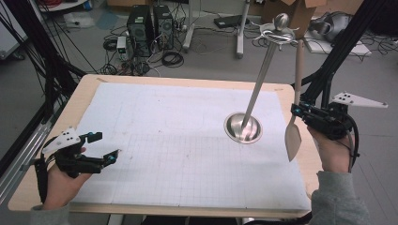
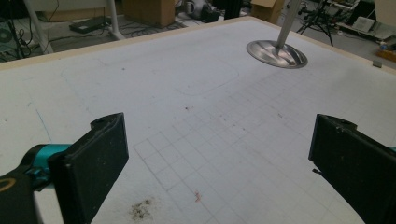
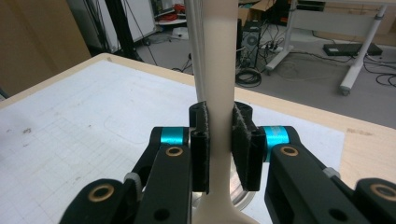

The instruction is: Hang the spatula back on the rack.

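Right tool [image 1: 300, 112] is clamped on the neck of a pale wooden spatula [image 1: 294, 131], held upright near the right edge of the desk [image 1: 89, 86], blade down, handle pointing up next to the metal utensil stand [image 1: 243, 127]. Looks to me like the hanging step: the spatula's carried and lifted, prob headed for one of the hooks on the stand's top ring [image 1: 278, 33]. Next move imo needs the handle end brought up to a hook w/o knocking the thin pole, since that stand looks tippy. Can't tell if the handle has a hole, its top isn't clear.

Left tool [image 1: 105, 147] rests low at the desk's left side, jaws wide apart, nothing btwn them.

Spatula itself: light cream wood, smooth, slim round handle widening into a flat rounded blade. In the right gripper view the pads [image 3: 243, 140] squeeze it just above the flare.
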Tool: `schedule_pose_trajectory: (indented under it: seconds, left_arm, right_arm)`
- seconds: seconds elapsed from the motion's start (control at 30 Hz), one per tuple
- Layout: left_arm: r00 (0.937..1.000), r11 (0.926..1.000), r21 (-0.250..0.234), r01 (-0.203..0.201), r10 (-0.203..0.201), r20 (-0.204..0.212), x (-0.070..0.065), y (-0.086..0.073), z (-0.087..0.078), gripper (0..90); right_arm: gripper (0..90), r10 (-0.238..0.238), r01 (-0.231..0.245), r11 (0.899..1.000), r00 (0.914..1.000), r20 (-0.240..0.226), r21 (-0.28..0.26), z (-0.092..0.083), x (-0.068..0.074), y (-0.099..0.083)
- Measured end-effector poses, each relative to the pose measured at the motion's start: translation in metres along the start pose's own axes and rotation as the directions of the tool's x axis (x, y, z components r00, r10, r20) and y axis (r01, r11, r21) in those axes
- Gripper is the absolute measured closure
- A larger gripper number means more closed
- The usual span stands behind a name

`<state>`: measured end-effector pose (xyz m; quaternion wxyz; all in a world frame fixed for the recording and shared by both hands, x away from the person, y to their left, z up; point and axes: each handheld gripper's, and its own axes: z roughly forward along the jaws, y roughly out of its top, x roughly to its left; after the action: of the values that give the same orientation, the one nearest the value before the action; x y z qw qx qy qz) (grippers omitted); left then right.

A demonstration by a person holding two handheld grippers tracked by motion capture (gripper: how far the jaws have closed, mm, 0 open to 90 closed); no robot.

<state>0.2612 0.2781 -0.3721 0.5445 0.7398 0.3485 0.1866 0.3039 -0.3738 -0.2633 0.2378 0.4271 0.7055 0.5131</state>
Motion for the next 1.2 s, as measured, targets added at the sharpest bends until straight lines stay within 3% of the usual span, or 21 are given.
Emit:
schedule_pose_trajectory:
  seconds: [1.2]
  left_arm:
    - [0.9999, 0.9998, -0.014, 0.013, -0.013, -0.01, 0.0, -0.002, -0.008, 5.2]
  right_arm:
    - [78.9, -0.005, 0.005, 0.999, 1.0, 0.004, 0.036, 0.035, 0.0, 0.003]
